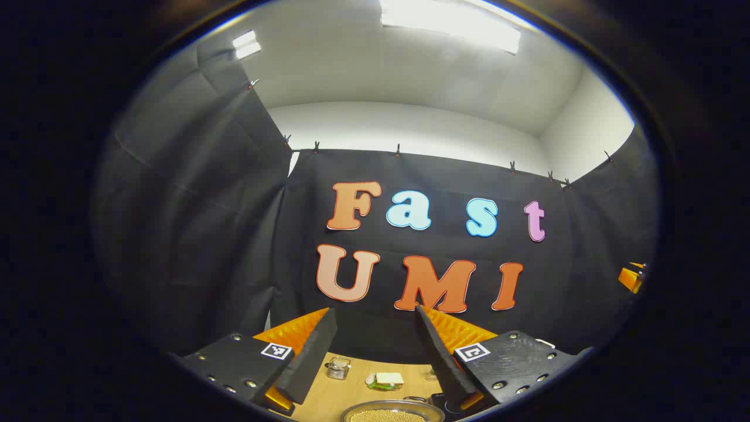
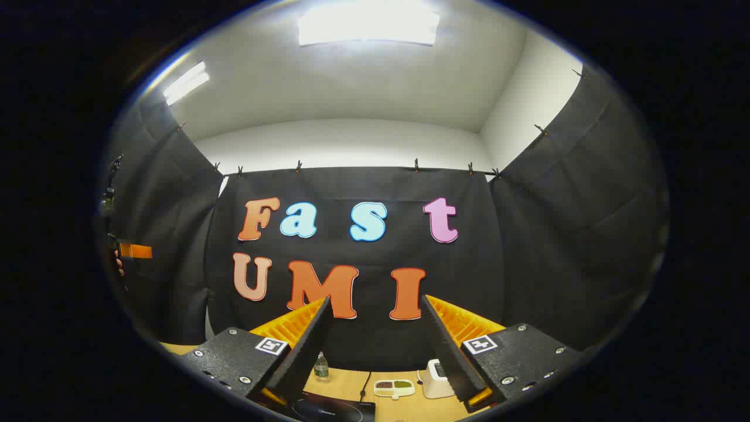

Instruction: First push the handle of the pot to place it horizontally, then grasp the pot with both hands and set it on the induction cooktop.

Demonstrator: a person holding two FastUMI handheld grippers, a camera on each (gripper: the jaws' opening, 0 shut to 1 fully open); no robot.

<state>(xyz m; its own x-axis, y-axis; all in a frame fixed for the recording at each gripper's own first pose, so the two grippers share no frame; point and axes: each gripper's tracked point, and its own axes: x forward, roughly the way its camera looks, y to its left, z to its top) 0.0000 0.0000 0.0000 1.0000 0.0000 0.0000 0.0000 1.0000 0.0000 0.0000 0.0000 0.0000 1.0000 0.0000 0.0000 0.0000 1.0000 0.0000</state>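
Observation:
My left gripper (image 1: 375, 310) is held high and level with its fingers wide apart and nothing between them. Below it, at the bottom edge of the left gripper view, a round metal rim with a grainy yellowish inside looks like the pot (image 1: 392, 412); its handle is hidden. My right gripper (image 2: 375, 300) is also open and empty. The black induction cooktop (image 2: 334, 410) lies on the table just under its left finger. Each view catches an orange part of the other gripper at its edge: the right gripper (image 1: 631, 276) and the left gripper (image 2: 133, 251).
On the wooden table (image 1: 351, 392) stand a small metal object (image 1: 338, 367) and a white and green item (image 1: 385, 381). In the right gripper view, a small bottle (image 2: 320, 366), a divided dish (image 2: 394, 387), a white appliance (image 2: 433, 378) and a cable (image 2: 366, 384) sit near the back wall.

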